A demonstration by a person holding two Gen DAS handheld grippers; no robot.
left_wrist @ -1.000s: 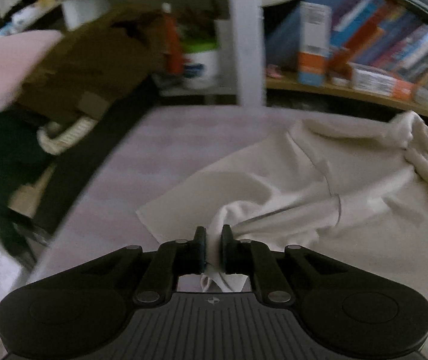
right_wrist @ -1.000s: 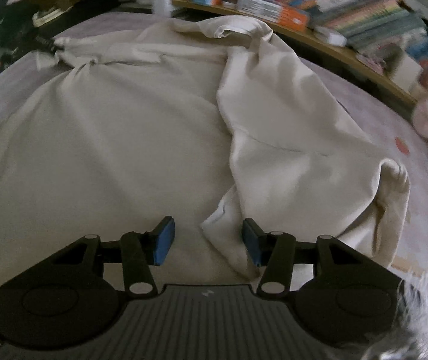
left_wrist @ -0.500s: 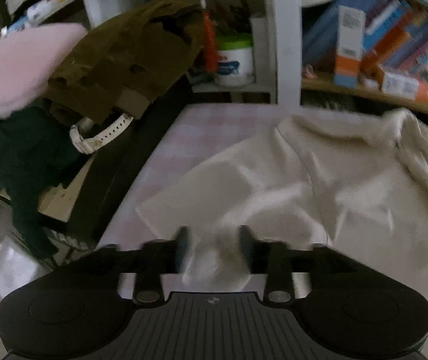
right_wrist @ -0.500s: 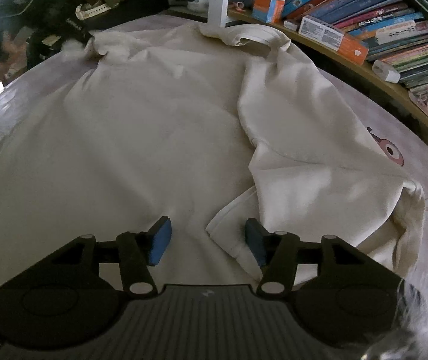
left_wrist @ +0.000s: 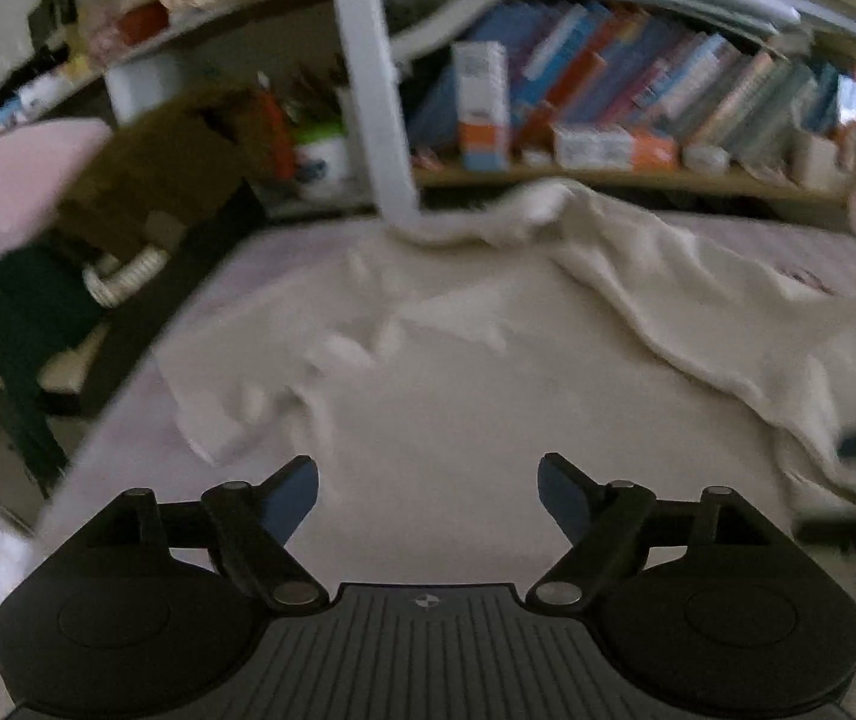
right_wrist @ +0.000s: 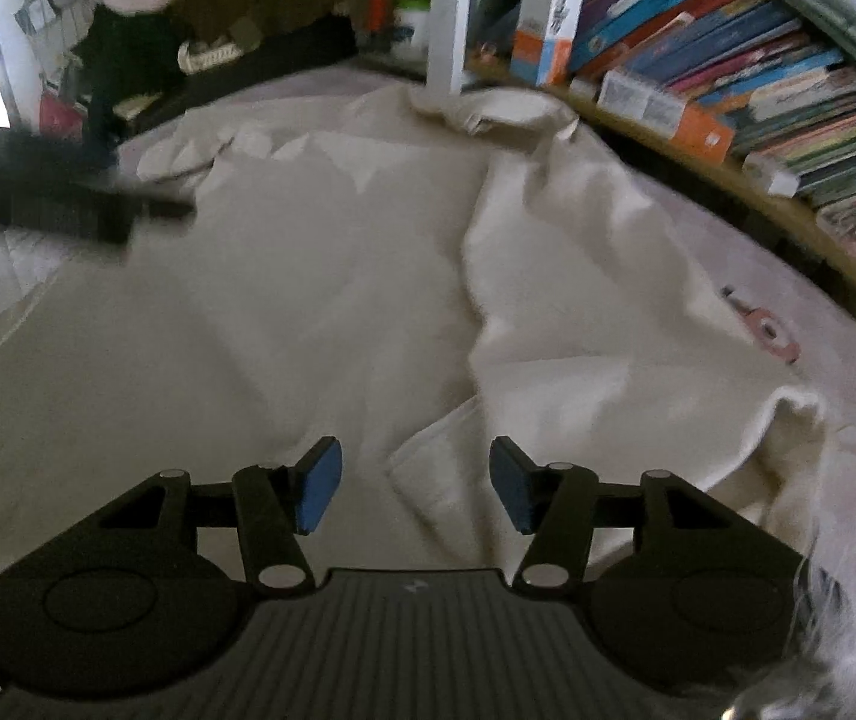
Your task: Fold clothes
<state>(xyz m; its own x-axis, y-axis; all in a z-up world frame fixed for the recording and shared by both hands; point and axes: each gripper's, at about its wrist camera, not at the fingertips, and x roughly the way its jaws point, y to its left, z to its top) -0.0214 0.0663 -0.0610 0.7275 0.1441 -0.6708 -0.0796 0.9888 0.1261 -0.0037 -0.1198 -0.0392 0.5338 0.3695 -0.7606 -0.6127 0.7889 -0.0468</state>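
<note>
You have one cream garment [right_wrist: 320,276] spread on one bed [right_wrist: 758,276], two tongs, the left tongs [left_wrist: 428,489] and the right tongs [right_wrist: 416,483], one row of books [right_wrist: 728,54], one white post [left_wrist: 374,90], one pink cushion [left_wrist: 14,186]

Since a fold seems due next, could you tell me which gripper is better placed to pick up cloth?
Probably the right gripper: a folded edge of the cream garment lies between its open jaws. The left gripper, jaws opening, has only flat cloth before it.

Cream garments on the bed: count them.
1. The cream garment lies spread across the bed, its right part folded over itself. Others could be hidden under it.
</note>
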